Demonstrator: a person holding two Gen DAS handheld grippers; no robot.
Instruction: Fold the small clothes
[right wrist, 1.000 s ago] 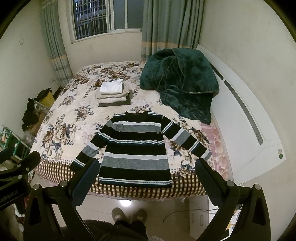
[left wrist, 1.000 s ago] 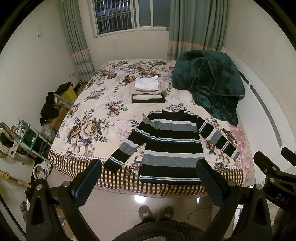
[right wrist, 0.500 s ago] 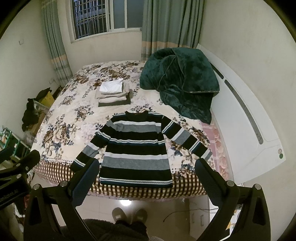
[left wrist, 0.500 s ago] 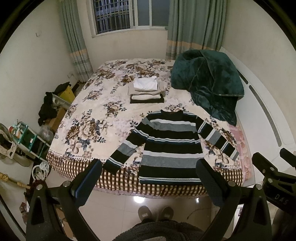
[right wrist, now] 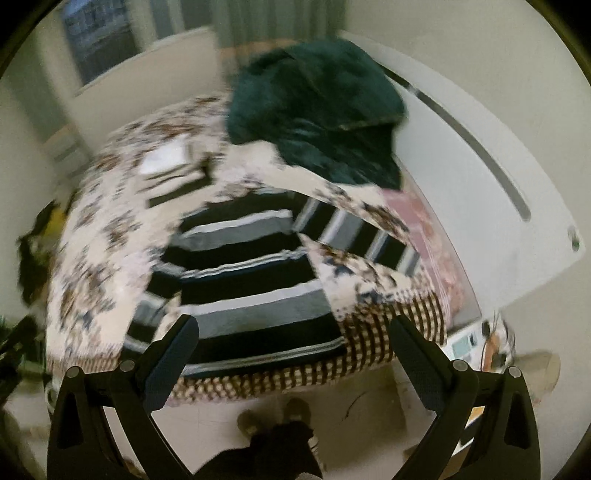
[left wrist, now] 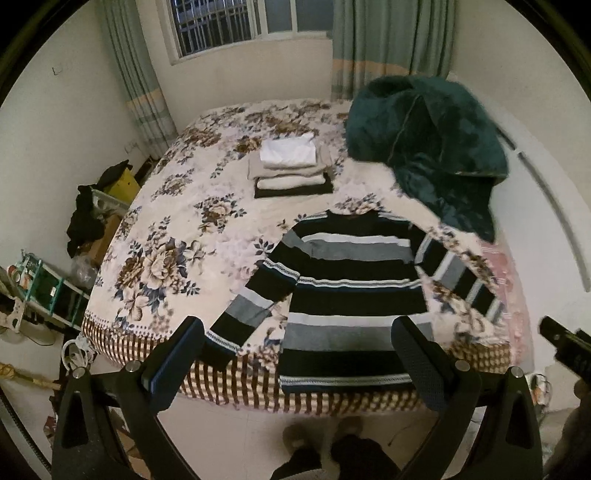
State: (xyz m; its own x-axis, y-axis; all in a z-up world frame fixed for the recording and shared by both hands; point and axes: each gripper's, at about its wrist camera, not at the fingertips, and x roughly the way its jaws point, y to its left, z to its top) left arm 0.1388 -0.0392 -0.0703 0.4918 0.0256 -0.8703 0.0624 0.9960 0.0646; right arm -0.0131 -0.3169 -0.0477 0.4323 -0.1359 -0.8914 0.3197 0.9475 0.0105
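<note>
Both grippers [left wrist: 295, 354] [right wrist: 291, 354] now swung nearer striped sweater [left wrist: 351, 280], fingers held wide, empty; first fold not yet begun.

Both grippers have moved in toward the bed's near edge. The right gripper [right wrist: 293, 354] has swung right, blurring its view, and the striped sweater [left wrist: 351, 291] now looms larger.

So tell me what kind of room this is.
A bedroom in a home, most likely: a bed with a floral cover fills it, a curtained window behind, a stack of folded clothes beyond the striped sweater.
</note>
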